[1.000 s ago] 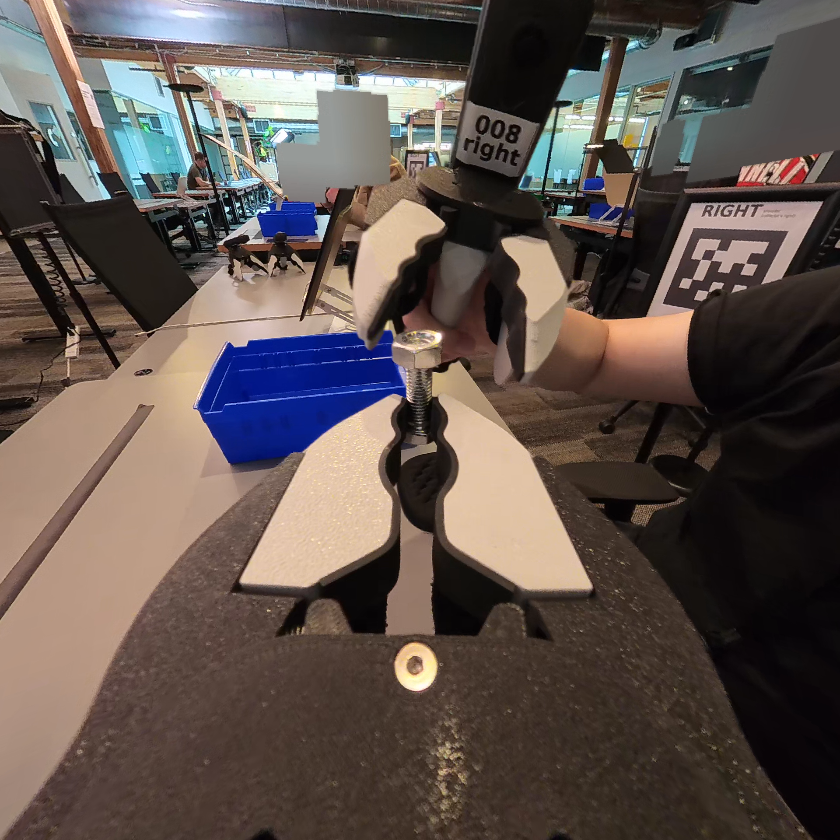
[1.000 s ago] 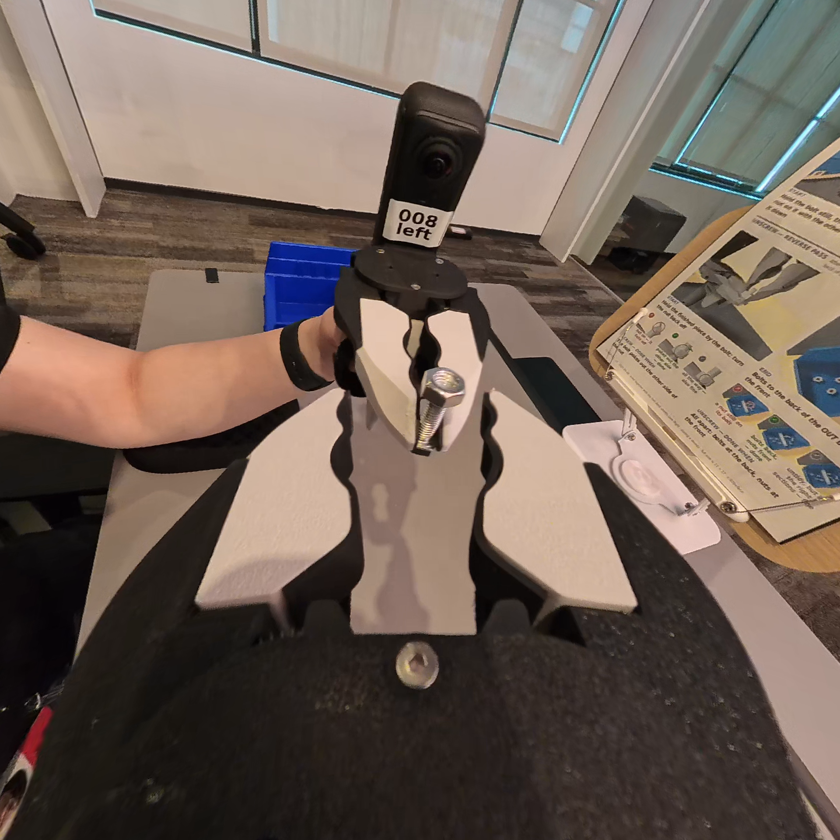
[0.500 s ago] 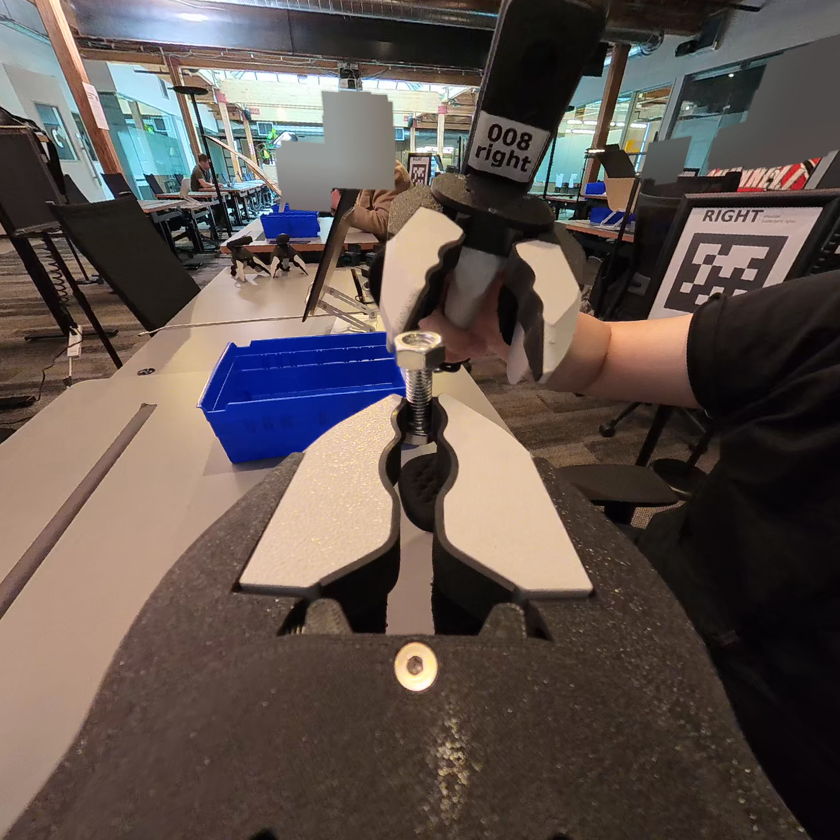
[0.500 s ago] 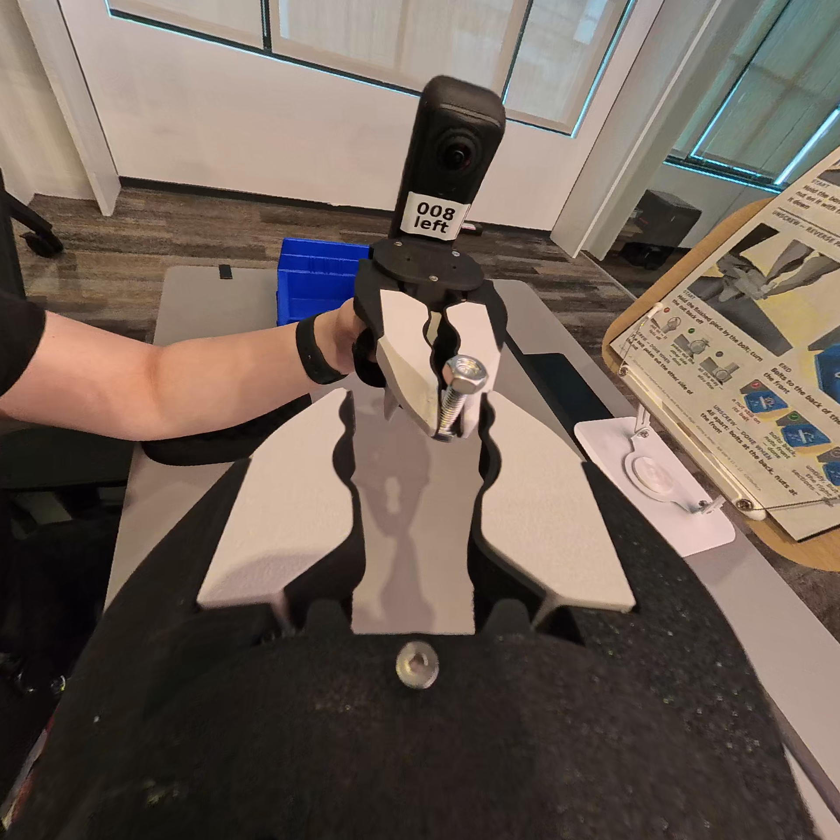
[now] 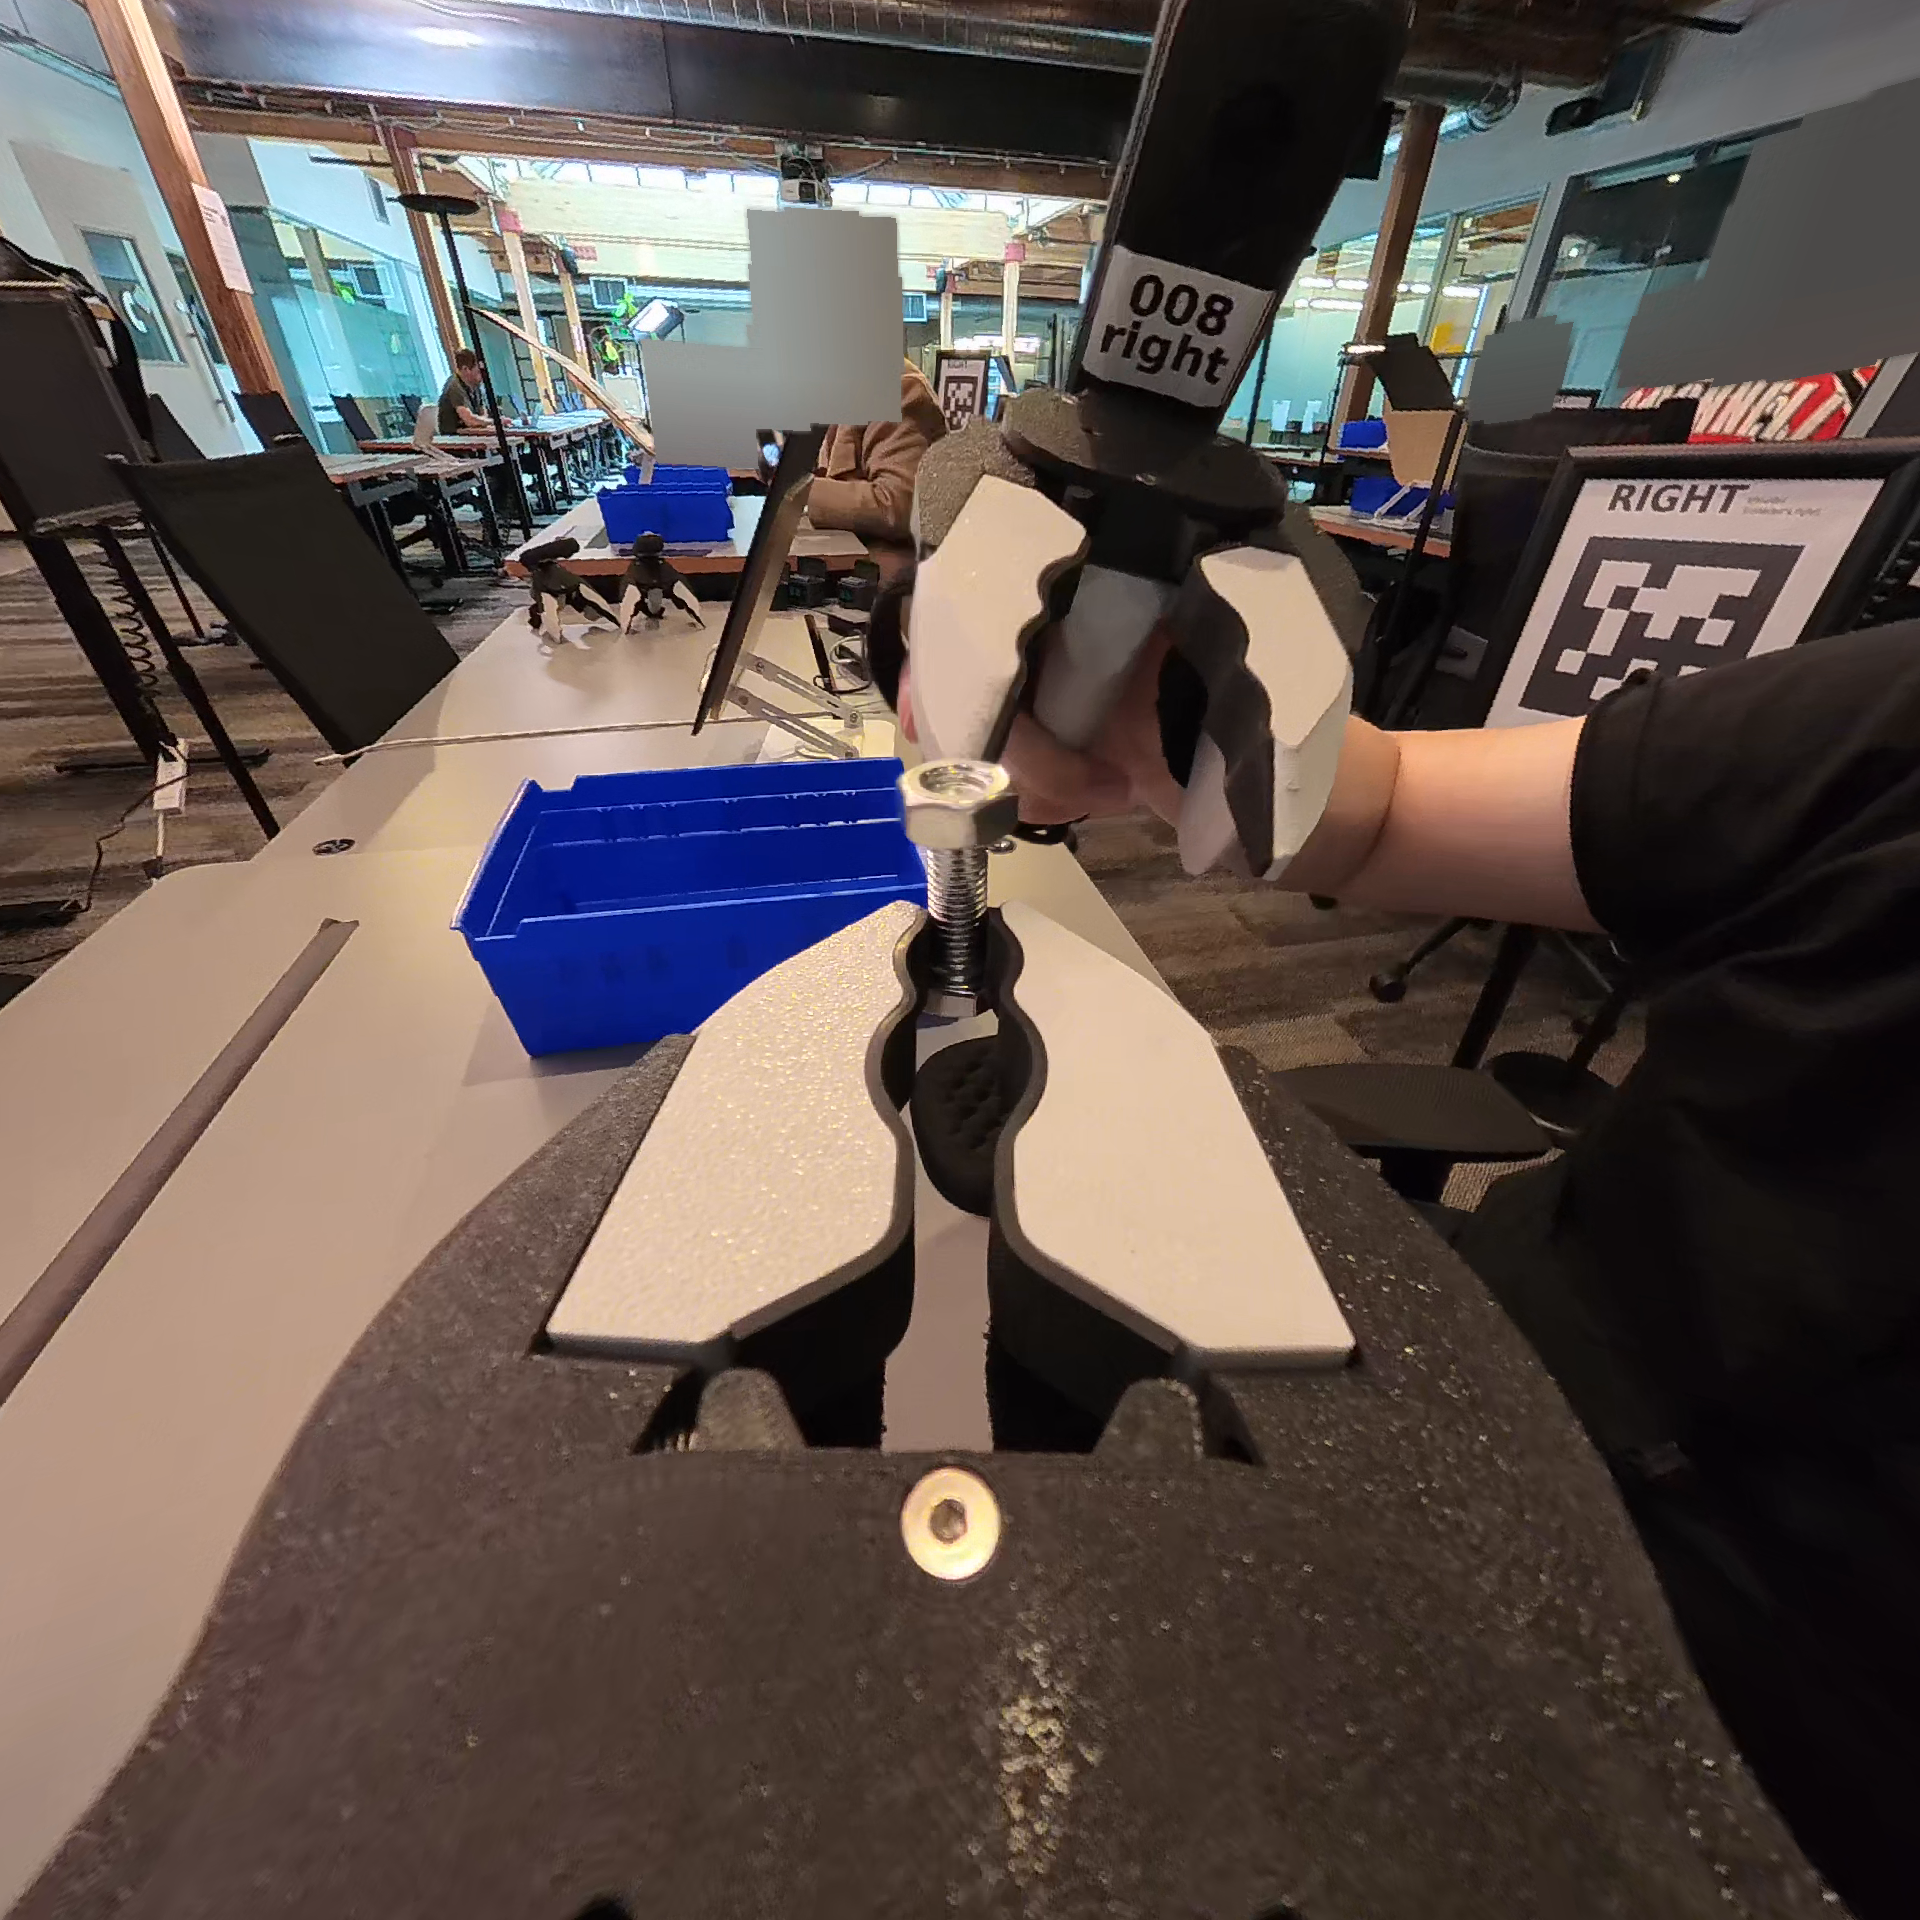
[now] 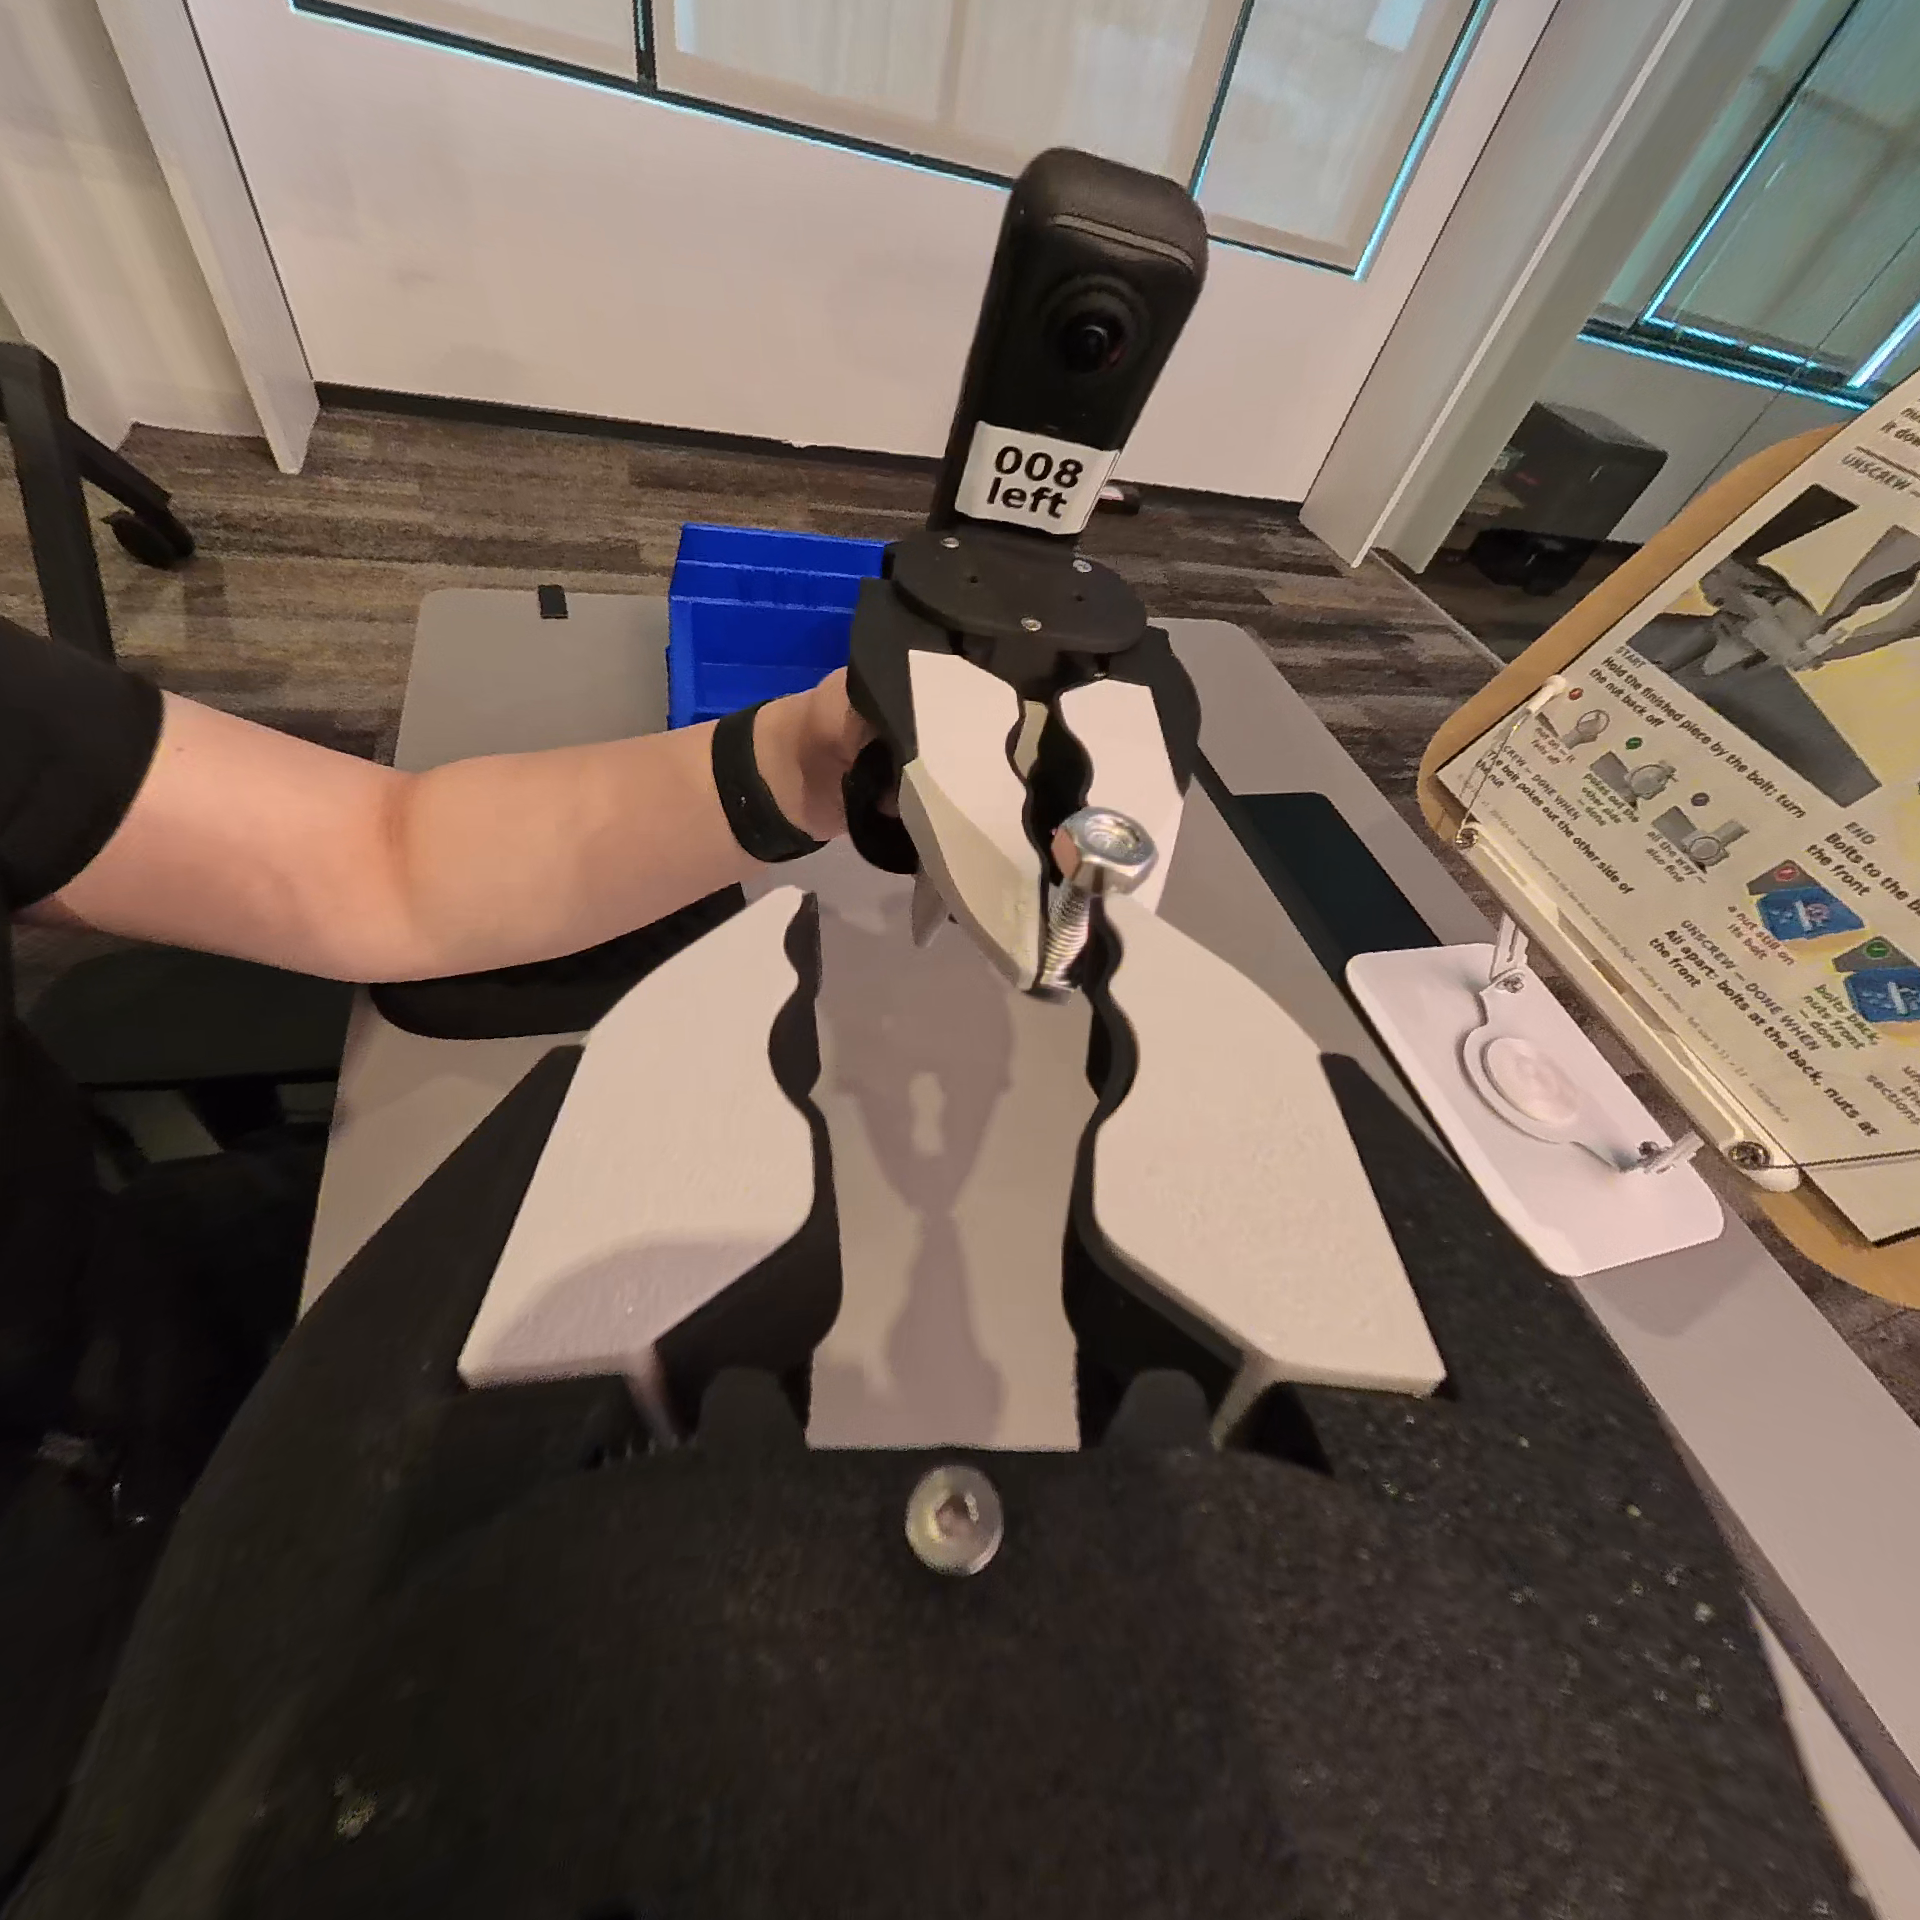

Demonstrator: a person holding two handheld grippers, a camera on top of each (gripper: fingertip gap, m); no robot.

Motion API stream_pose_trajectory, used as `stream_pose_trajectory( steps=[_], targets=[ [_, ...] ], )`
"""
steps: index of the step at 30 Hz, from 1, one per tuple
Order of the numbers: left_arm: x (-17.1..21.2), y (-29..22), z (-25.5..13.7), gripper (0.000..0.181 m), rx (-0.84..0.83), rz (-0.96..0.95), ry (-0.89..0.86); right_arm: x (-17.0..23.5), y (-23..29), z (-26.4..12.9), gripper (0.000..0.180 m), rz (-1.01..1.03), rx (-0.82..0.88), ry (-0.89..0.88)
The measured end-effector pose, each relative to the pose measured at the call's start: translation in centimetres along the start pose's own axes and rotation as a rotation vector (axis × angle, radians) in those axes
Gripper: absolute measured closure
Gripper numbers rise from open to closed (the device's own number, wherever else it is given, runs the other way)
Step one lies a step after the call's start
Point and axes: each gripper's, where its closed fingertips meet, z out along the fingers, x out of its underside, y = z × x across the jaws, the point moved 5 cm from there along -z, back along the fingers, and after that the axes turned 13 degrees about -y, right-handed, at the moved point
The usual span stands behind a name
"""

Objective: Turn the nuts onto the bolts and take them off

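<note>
Steel bolt (image 5: 951,914) stands upright, clamped in the left tongs (image 5: 954,971), nut (image 5: 956,808) at its top. Right tongs (image 6: 940,971), gaping empty, have drawn nearer, apparently to turn it.

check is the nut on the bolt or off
On: the nut sits at the top of the bolt, which the left tongs clamp.

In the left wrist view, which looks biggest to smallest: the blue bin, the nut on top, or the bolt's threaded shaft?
1. Blue bin, by far.
2. Nut and bolt shaft look close in size; the shaft's lower end is hidden between the left hand-held gripper fingers, so I won't rank them.
</note>
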Motion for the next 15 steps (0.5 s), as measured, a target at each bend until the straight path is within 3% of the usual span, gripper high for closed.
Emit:
stream_pose_trajectory(
  steps=[12, 15],
  targets=[
    [0.1, -0.1, 0.1, 0.172, 0.009, -0.003, 0.0, 0.2, -0.6, 0.8, 0.127, -0.008, 0.037, 0.007],
    [0.0, 0.2, -0.2, 0.172, -0.008, -0.006, -0.006, -0.1, -0.1, -0.1, 0.133, -0.012, 0.023, -0.006]
  ],
)
